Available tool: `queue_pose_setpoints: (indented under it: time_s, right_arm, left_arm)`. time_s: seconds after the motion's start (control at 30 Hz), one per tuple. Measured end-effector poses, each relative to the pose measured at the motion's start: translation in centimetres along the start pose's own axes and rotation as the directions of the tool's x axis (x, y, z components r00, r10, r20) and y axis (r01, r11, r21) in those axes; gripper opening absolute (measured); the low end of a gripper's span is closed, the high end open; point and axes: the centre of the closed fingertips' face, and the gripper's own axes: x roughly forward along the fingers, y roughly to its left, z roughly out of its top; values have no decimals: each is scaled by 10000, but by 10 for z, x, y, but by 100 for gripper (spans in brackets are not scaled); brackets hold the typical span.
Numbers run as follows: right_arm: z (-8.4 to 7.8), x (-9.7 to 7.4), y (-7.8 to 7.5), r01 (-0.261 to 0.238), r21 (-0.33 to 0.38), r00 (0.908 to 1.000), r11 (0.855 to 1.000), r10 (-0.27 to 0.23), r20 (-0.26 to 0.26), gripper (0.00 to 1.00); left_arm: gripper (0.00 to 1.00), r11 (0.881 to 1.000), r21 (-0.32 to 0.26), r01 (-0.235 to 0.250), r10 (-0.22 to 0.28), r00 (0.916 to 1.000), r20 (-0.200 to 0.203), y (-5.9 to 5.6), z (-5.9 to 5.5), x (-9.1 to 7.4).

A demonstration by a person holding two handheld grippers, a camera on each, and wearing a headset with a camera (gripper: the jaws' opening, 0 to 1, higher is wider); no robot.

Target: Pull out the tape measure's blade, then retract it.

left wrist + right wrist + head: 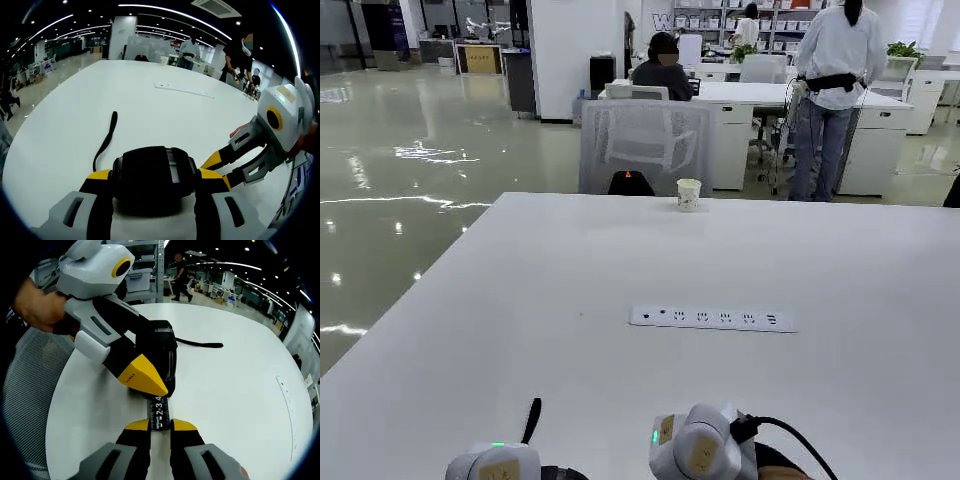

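Grips the black tape measure [161,347] by its case at the near edge of the white table [620,260] with the left gripper [152,182], closed firmly on its sides. Pinches the short exposed blade [159,412] with the right gripper [160,429], pressing both tips onto it. Probably early in the pull-out. Calls next for a straight, steady draw away from the case, holding that firm and staying clear of the loose strap [106,137].

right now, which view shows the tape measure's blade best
The right gripper view: the numbered blade runs from the case to the right gripper, shut on its tip. The left gripper view gives the case's back, clamped in the left gripper. The head view catches the strap.
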Motion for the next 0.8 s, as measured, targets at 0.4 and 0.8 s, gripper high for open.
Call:
queue_pose_setpoints:
  time_s: [0.4,0.8]
  right_arm:
    - [11,8,0,-8,-35,9998,10000,8,204,11]
    - [20,15,0,-88,-114,9994,9999,92,333,11]
  left_arm:
    - [61,10000,-73,2,-2,10000,-17,1,0,0]
    - [61,9999,-116,5,-5,10000,-39,1,0,1]
